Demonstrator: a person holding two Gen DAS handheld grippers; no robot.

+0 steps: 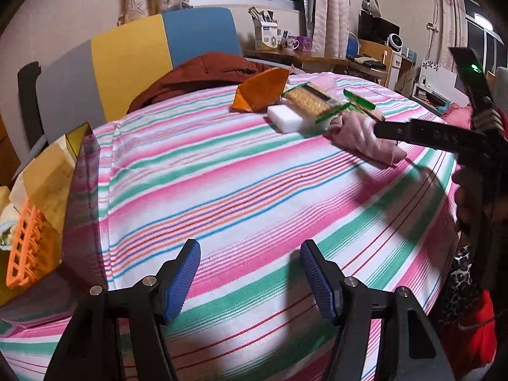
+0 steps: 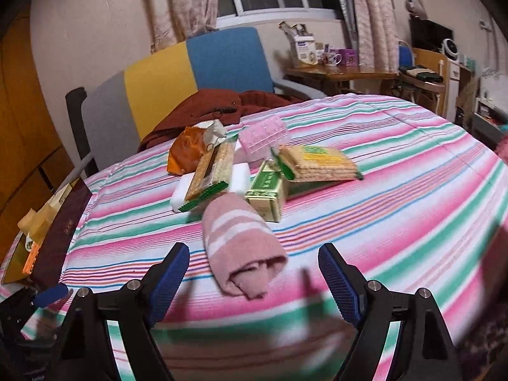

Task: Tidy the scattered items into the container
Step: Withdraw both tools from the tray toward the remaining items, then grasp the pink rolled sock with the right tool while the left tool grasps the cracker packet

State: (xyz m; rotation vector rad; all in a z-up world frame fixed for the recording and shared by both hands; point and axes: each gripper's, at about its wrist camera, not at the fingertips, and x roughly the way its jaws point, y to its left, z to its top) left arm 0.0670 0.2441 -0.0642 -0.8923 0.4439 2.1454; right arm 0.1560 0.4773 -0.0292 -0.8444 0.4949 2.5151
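Scattered items lie on the striped bed cover [image 2: 397, 197]: a rolled pink towel [image 2: 241, 247], a white sponge block [image 2: 182, 195], two biscuit packs [image 2: 211, 171] [image 2: 320, 162], a green-gold box [image 2: 266, 195], an orange snack bag [image 2: 187, 152] and a pink plastic case [image 2: 263, 136]. My right gripper [image 2: 254, 279] is open, its jaws on either side of the towel's near end, just above it. My left gripper [image 1: 250, 279] is open and empty over bare cover. The dark red container [image 1: 82, 190] at the left edge holds an orange rack [image 1: 25, 254] and yellow boxes.
A brown jacket [image 2: 203, 111] lies at the far side of the bed against a grey, yellow and blue chair back [image 2: 190, 76]. A wooden table [image 2: 339, 71] with mugs and boxes stands beyond. The right gripper's body [image 1: 444, 139] shows in the left wrist view.
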